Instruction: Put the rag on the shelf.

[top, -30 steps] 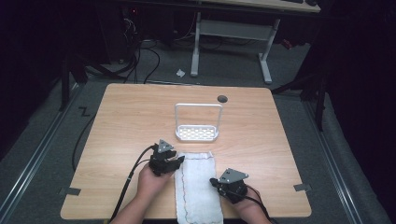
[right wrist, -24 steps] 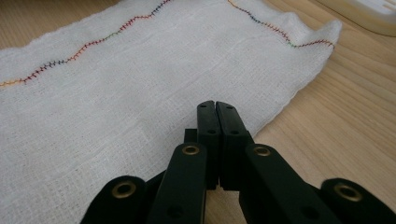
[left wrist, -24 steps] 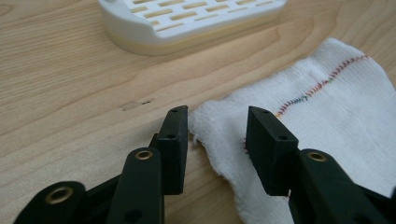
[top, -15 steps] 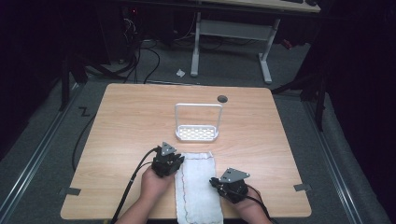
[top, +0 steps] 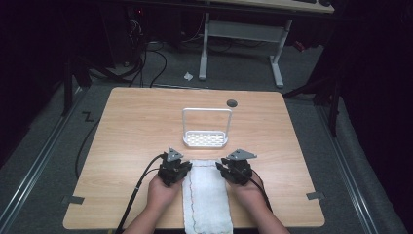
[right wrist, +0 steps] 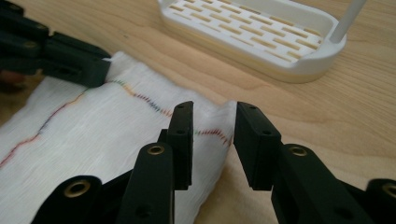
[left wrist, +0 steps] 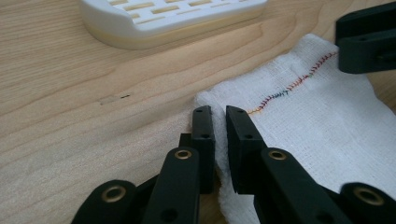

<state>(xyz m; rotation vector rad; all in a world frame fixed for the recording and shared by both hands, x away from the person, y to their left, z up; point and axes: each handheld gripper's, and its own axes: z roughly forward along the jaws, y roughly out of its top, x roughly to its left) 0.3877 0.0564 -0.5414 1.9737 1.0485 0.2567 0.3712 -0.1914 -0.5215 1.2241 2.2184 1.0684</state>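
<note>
Landmark: the white towel, a folded strip with a coloured stitch line, lies at the near edge of the wooden table, running from the edge towards the middle.
Left hand: just beside the towel's left edge; it carries the left gripper.
Left gripper: at the towel's far left corner; its jaws have just been closing; in the left gripper view they stand almost together, pinching the towel's edge.
Right hand: just beside the towel's right edge.
Right gripper: at the towel's far right corner; its jaws have just been opening; in the right gripper view they stand spread, the corner between them, pads off the cloth.
White slotted tray with hoop handle: just beyond the towel's far end, apart from it.
Dark round spot: well beyond the towel, past the tray.
</note>
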